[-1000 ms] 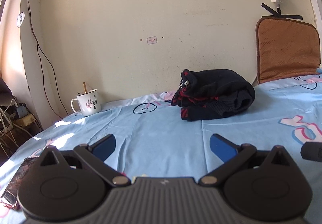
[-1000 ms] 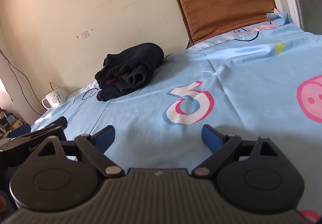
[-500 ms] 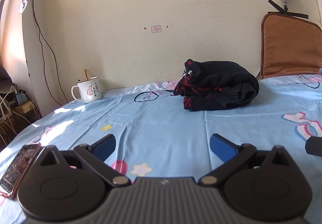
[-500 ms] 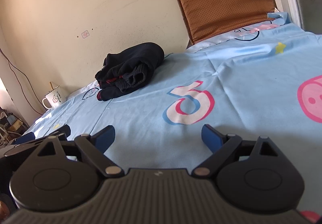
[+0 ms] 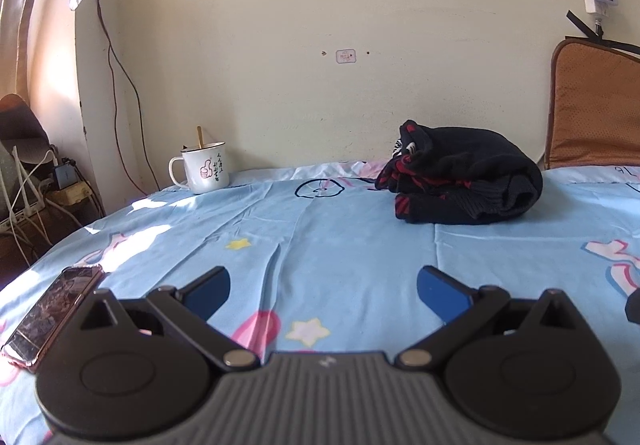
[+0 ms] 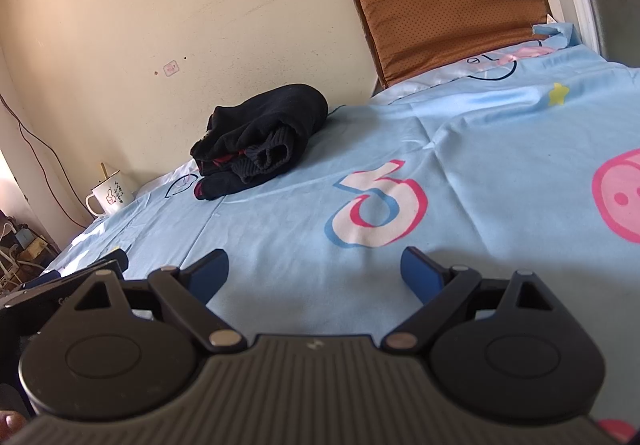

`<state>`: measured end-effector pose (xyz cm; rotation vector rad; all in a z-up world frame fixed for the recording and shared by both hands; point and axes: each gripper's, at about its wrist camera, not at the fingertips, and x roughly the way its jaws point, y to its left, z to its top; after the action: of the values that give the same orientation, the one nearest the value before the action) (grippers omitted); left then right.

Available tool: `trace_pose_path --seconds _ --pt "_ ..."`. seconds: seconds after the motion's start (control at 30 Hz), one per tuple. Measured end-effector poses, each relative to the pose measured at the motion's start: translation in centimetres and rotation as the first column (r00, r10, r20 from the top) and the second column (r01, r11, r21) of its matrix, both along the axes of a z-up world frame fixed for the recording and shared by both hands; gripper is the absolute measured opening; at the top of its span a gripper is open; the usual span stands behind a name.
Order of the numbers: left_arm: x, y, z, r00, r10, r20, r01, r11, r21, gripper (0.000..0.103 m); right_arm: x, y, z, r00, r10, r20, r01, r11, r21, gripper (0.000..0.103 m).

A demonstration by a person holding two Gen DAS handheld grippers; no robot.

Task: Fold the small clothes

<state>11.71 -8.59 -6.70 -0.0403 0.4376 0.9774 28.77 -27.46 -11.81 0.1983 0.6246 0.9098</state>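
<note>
You have a white mug [image 5: 204, 172] near the wall, a phone [image 5: 50, 315] on the blue sheet [image 5: 340, 245], and a brown cushion [image 6: 448, 1].

Folded black garment on the bed

I see one black knit garment [image 5: 468, 175] with red patterning, folded into a thick, rounded bundle. It lies flat on the light blue bed sheet [image 5: 320, 245] near the wall, ribbed cuff [image 6: 267, 157] showing at the open side, red trim peeking between the layers. Nothing touches it.
</note>
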Motion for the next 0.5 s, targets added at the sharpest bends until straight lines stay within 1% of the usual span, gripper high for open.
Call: trace_pose_path --seconds 0.07,0.17,0.3,0.37,0.4,0.5 --pt "-0.18 0.07 0.08 1.0 0.014 0.014 -0.014 1.0 -0.011 0.103 -0.03 0.01 0.01 1.0 0.001 0.002 -0.001 1.0 -0.003 0.095" --pt "-0.24 -0.14 0.17 0.999 0.037 0.024 -0.037 0.999 0.009 0.103 0.04 -0.02 0.0 1.0 0.005 0.0 -0.005 1.0 0.0 0.095" --pt "-0.63 -0.26 0.33 0.999 0.034 0.032 -0.035 0.999 0.018 0.103 0.08 -0.02 0.01 1.0 0.005 0.001 -0.005 1.0 -0.001 0.095" --pt "-0.49 -0.06 0.3 1.0 0.019 0.007 -0.019 1.0 0.007 0.103 0.06 -0.03 0.01 1.0 0.005 0.001 -0.005 1.0 -0.002 0.095" --pt "-0.23 -0.06 0.22 1.0 0.008 -0.019 -0.008 1.0 0.004 0.103 0.09 -0.01 0.01 1.0 0.006 0.0 -0.006 1.0 -0.001 0.095" --pt "0.37 -0.29 0.0 0.998 -0.011 -0.062 0.012 1.0 0.012 0.103 0.07 -0.02 0.01 1.0 0.006 0.0 -0.006 1.0 -0.001 0.095"
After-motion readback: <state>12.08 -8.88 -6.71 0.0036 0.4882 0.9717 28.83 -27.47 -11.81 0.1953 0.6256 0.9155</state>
